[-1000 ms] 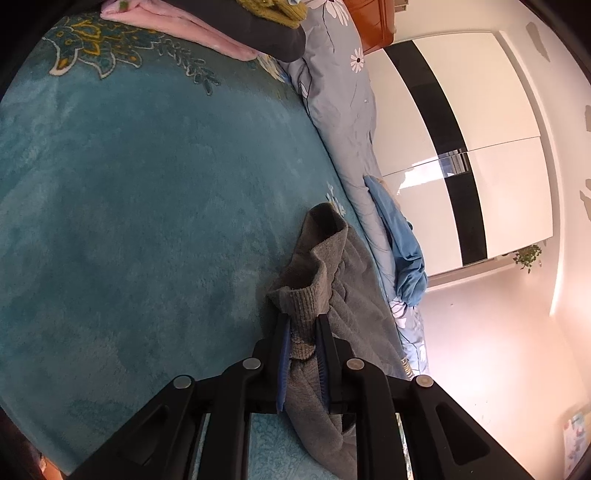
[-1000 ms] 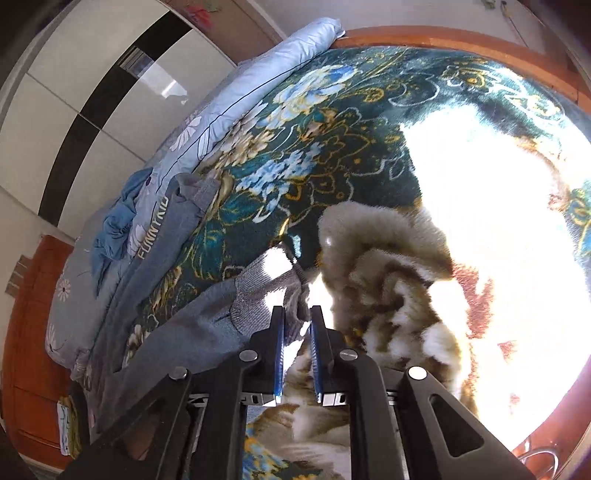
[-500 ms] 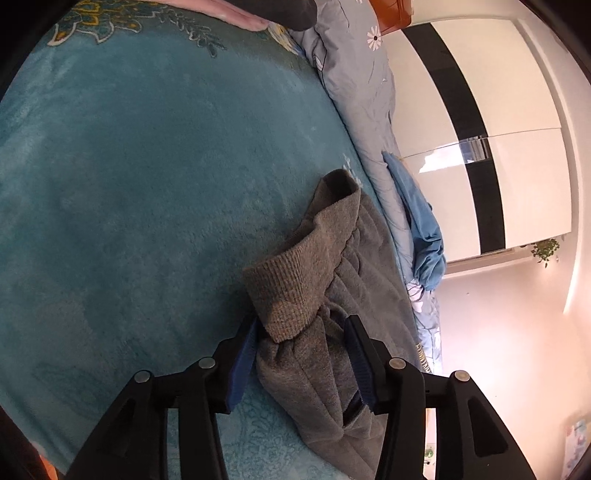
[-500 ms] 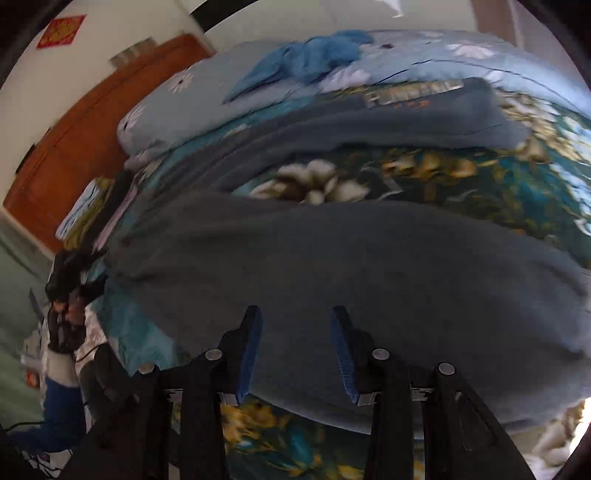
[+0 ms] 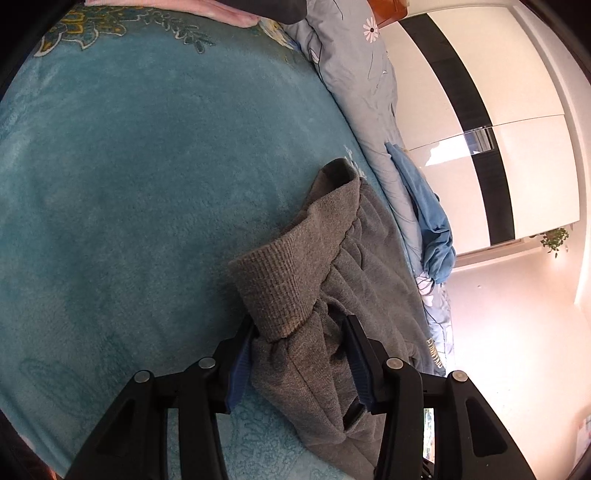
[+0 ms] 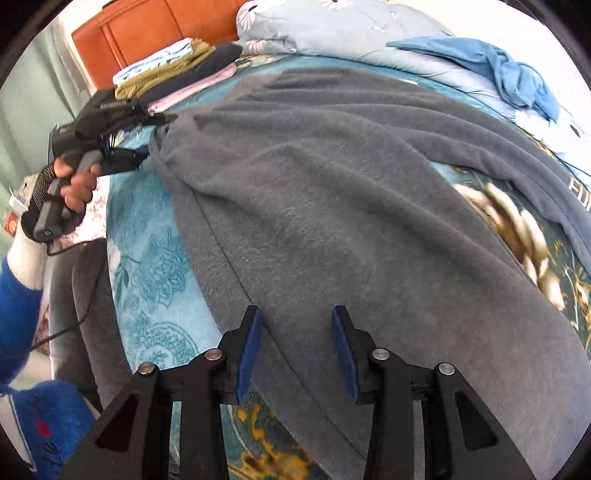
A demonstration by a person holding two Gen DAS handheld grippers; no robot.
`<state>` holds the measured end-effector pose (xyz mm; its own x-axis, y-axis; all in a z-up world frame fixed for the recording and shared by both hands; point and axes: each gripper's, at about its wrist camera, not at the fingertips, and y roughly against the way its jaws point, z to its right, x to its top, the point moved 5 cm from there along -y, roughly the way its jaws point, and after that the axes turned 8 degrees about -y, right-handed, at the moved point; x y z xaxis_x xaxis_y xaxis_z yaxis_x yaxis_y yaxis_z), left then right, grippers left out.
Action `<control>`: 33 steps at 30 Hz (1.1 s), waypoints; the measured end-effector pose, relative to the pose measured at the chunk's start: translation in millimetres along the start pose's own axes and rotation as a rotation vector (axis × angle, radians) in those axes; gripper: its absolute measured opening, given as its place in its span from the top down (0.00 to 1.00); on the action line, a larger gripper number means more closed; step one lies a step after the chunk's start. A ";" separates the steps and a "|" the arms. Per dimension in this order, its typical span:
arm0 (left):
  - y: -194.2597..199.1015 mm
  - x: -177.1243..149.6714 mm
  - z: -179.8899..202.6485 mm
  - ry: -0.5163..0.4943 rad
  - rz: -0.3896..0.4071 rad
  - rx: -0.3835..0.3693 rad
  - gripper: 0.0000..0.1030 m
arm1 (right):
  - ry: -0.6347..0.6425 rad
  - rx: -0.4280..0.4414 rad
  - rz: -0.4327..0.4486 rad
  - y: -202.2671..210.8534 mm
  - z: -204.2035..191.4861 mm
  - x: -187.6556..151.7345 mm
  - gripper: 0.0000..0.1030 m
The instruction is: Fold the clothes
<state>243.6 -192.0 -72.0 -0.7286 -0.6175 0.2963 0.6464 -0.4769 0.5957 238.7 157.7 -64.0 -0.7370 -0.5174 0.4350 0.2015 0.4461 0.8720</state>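
A grey sweatshirt (image 6: 332,206) lies spread across the teal blanket (image 6: 147,280) on the bed. In the left wrist view its ribbed cuff (image 5: 295,273) and sleeve lie between the open jaws of my left gripper (image 5: 301,354), which no longer pinch it. My left gripper also shows in the right wrist view (image 6: 125,155) at the garment's far left corner, held by a hand. My right gripper (image 6: 297,343) is open and empty, hovering just over the near edge of the sweatshirt.
A stack of folded clothes (image 6: 173,70) sits by the orange headboard (image 6: 147,26). A blue garment (image 6: 498,70) lies on the grey floral duvet (image 6: 351,29). A white and black wardrobe (image 5: 491,122) stands beyond the bed. The person's blue sleeve (image 6: 18,314) is at left.
Both grippers have opened and let go of the sweatshirt cuffs. The right gripper swung round from the floral end of the bed and now faces the headboard over the spread garment.
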 end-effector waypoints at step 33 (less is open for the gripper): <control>10.4 6.7 -6.0 0.069 0.129 -0.049 0.79 | -0.151 0.070 0.148 78.7 24.5 -6.6 0.80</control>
<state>246.8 -204.8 -68.2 -0.6227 -0.7163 0.3150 0.7451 -0.4198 0.5183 243.6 214.2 -3.7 -0.7920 -0.3298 0.5138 0.2731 0.5612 0.7813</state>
